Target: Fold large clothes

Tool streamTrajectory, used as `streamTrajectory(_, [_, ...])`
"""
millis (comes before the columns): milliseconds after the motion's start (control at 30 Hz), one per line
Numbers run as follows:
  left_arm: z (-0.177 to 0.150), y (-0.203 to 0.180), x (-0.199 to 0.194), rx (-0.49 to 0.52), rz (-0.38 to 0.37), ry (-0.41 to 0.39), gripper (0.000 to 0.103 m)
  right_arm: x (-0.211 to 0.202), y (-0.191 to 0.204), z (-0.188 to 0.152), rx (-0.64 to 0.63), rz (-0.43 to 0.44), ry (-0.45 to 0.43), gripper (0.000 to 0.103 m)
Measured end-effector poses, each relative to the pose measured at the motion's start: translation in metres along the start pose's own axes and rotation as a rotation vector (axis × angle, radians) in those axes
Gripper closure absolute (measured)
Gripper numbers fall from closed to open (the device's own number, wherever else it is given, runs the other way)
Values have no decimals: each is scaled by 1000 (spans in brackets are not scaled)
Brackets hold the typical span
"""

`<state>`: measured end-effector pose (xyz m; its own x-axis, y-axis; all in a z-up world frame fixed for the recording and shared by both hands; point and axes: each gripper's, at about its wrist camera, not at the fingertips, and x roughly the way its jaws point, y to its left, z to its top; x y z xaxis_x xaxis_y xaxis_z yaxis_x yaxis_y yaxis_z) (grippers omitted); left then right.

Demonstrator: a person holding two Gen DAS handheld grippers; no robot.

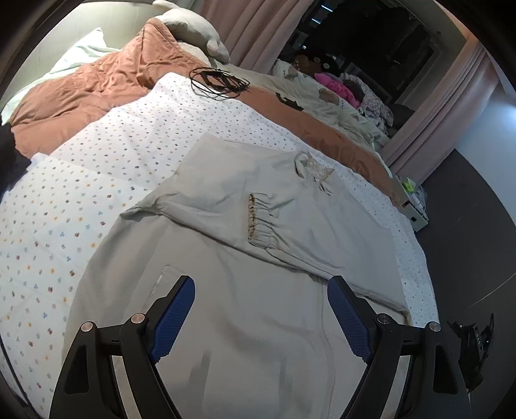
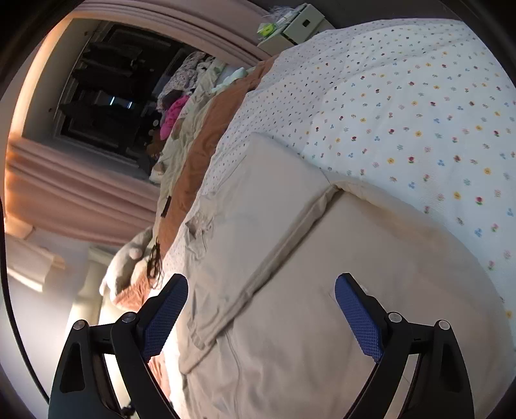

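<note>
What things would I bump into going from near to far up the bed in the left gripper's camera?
Left gripper → grey garment, with its elastic cuff folded across it → flowered white sheet → tangle of black cable → pale pillow.
</note>
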<state>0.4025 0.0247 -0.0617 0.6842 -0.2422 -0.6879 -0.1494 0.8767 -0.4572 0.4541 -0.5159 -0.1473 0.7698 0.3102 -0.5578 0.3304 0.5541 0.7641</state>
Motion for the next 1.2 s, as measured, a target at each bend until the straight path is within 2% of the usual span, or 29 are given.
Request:
streamTrajectory(200, [-26,27,-48,3,13,-34,18,-43,-3,-23,-118,-1,0,7])
streamTrajectory(333, [-47,58,-75,-40,20,-48,18,-77,-11,-33,-164,-14,-12,7])
streamTrajectory(500, [-71,94,-98,-75,35,-55,18,-109,-32,-41,-192,-45,-11,7])
streamTrajectory(667, [-95,128,-110,-107,39,-59,19,-122,-54,-51,-229,-82,13,7])
streamTrajectory(733, [-104,141,-111,-129,44,-54,24,-124,-63,-56,-239,-97,32,7])
streamTrajectory(867, [-119,162,-111,-168,33,-24,42,-129,-84,-64,-255,-114,54,8])
streamTrajectory(1000, [-137,173,-108,-184,26,-11,45,-131,-108,-73,-237,-100,73,20])
streamTrajectory(1067, [-145,176,-106,-187,20,-2,52,-131,-118,-79,-226,-87,78,23])
streamTrajectory(1200, [-161,181,-101,-189,8,3,53,-129,-134,-90,-215,-55,88,29])
